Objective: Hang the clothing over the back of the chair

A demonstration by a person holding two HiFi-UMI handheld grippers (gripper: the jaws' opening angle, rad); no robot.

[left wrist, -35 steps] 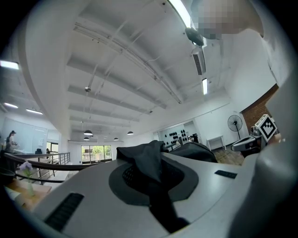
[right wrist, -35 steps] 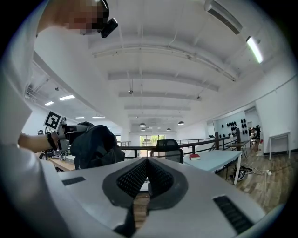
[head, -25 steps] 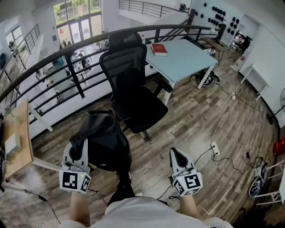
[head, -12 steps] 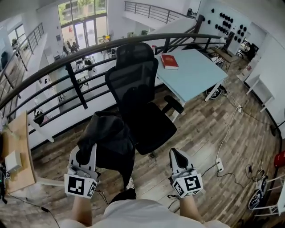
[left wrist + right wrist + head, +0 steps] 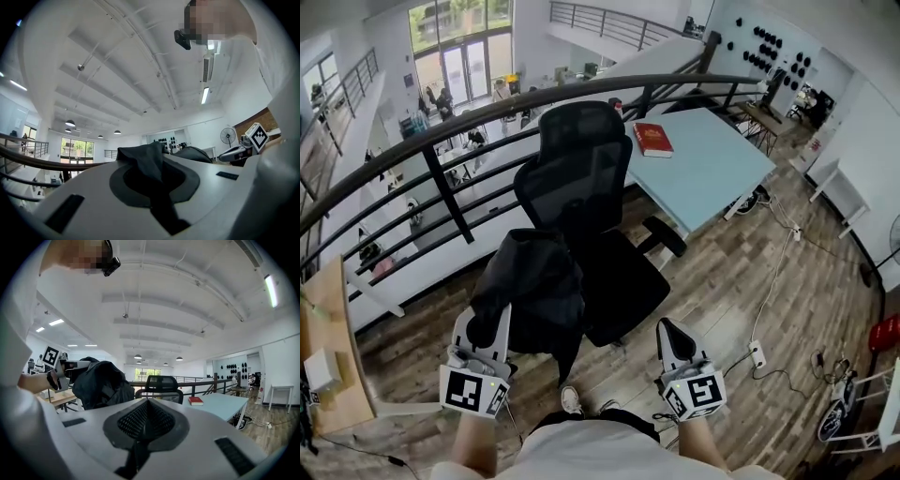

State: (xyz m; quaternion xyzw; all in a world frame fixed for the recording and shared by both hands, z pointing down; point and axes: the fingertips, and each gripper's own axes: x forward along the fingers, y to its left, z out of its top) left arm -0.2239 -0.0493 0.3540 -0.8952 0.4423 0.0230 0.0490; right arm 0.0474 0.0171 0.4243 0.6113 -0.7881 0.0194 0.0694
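Near left, before office chair (image 5: pixel 581 178), my left gripper (image 5: pixel 484 319) pinches black jacket (image 5: pixel 530 291) high, ready for backrest; right gripper (image 5: pixel 669 330) closed, empty, spare.

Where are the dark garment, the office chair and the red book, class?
dark garment (image 5: pixel 530 286): head view, middle of the hanging bundle.
office chair (image 5: pixel 581 178): head view, mesh backrest.
red book (image 5: pixel 652 139): head view, front cover.

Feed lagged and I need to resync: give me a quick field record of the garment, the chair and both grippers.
left gripper: shut on dark garment
right gripper: shut, nothing between jaws
dark garment: bunched, hanging from left gripper, beside the seat
office chair: black, backrest bare, ahead of both grippers
task: garment not yet over backrest
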